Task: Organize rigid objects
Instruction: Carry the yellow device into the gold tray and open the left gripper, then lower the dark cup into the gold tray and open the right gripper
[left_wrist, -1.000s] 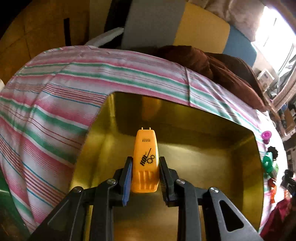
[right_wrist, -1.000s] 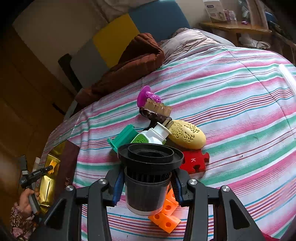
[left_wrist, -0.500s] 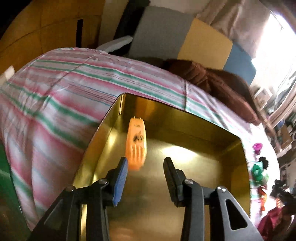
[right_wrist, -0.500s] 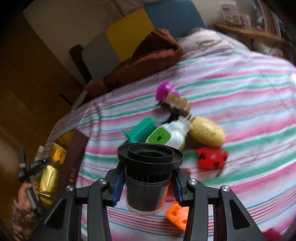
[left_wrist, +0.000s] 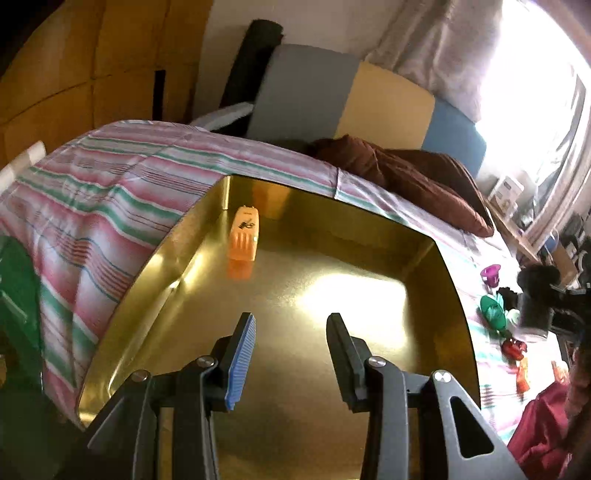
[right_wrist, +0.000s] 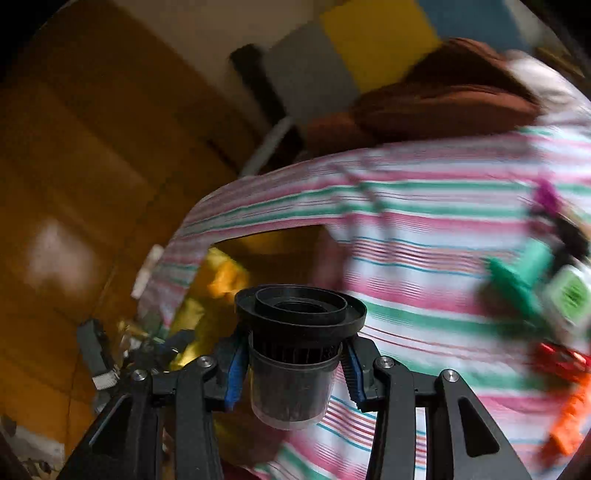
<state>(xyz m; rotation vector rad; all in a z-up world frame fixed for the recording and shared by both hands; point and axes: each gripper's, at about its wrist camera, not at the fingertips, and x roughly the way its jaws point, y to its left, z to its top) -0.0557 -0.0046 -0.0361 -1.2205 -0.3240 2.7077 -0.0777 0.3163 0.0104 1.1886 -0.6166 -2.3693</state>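
Observation:
An orange plastic piece (left_wrist: 243, 236) lies in the far left corner of a gold tray (left_wrist: 454, 295) set on the striped bed cover. My left gripper (left_wrist: 290, 350) hovers over the tray's near part, open, with nothing between its fingers. My right gripper (right_wrist: 293, 365) is shut on a black cup-shaped filter (right_wrist: 295, 343) with a wide rim and a clear lower half. In the blurred right wrist view the gold tray (right_wrist: 221, 280) shows beyond and left of the filter. From the left wrist view, the filter (left_wrist: 535, 295) shows at the right edge.
Loose toys lie on the cover right of the tray: a purple piece (left_wrist: 491, 273), a green piece (left_wrist: 493, 314), a red piece (left_wrist: 513, 347), an orange block (right_wrist: 570, 417). A brown blanket (left_wrist: 406, 173) and coloured headboard cushions (left_wrist: 388, 99) sit behind. Wooden cupboards stand at left.
My left gripper opened and let go of the orange piece, which now lies in the tray, then drew back. My right gripper swung left toward the tray, carrying the filter.

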